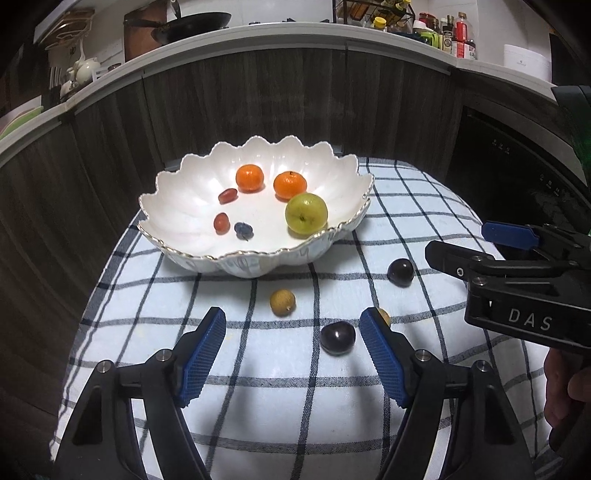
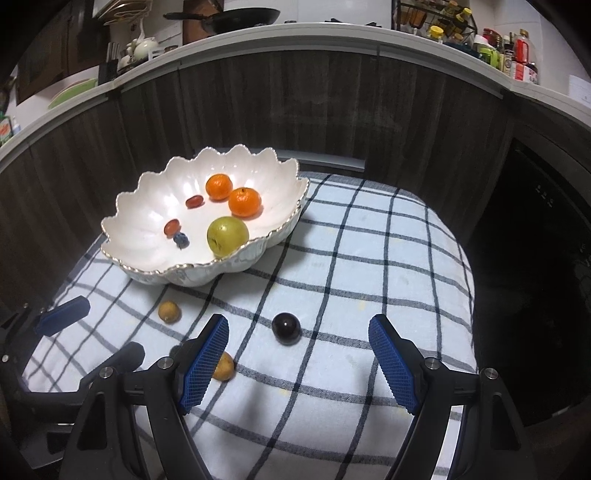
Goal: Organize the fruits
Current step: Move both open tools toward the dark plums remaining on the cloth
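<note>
A white scalloped bowl (image 1: 173, 177) (image 2: 122, 206) on the checked cloth (image 1: 258, 387) holds two mandarins (image 1: 250, 177), a green fruit (image 1: 306, 213), two small red fruits (image 1: 221, 222) and a blueberry (image 1: 243, 230). Loose on the cloth lie a tan fruit (image 1: 282, 302) (image 2: 169, 312), a dark round fruit (image 1: 337, 338), a second dark fruit (image 1: 400, 271) (image 2: 286, 328) and another tan fruit (image 2: 224, 366), half hidden by a finger. My left gripper (image 1: 293, 316) is open above the cloth, the near dark fruit by its right finger. My right gripper (image 2: 298, 323) is open, with the second dark fruit in line between its fingers, untouched.
Dark wood cabinet fronts rise behind the cloth, under a white counter (image 1: 295, 33) carrying a pan, bottles and a teapot. A dark appliance front (image 2: 535, 258) stands at the right. The cloth drops off at its right and near edges.
</note>
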The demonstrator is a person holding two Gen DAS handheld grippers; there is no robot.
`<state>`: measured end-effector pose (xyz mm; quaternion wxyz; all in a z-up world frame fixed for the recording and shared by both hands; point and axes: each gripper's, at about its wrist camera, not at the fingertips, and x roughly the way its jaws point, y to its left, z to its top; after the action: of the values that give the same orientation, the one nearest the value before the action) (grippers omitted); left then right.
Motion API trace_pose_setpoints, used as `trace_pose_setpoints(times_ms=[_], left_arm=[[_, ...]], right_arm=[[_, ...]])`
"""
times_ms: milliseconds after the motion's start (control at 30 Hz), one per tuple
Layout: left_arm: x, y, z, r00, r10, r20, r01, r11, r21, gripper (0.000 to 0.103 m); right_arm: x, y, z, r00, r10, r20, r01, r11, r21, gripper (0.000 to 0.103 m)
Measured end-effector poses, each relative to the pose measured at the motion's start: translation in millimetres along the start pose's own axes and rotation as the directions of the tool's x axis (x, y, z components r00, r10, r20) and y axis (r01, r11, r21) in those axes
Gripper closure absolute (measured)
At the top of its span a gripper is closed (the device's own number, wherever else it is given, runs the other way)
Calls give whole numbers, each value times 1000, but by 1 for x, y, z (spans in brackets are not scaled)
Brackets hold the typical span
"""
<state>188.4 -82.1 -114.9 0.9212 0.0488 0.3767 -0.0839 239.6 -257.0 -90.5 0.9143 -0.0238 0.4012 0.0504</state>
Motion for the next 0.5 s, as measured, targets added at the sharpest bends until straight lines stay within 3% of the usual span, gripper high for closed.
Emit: trace_pose_setpoints(times_ms=[500], left_arm=[[24, -17, -16, 999, 7, -36, -7, 1000, -7, 33]], right_arm=[[30, -3, -14, 997, 72, -43, -76, 993, -96, 24]])
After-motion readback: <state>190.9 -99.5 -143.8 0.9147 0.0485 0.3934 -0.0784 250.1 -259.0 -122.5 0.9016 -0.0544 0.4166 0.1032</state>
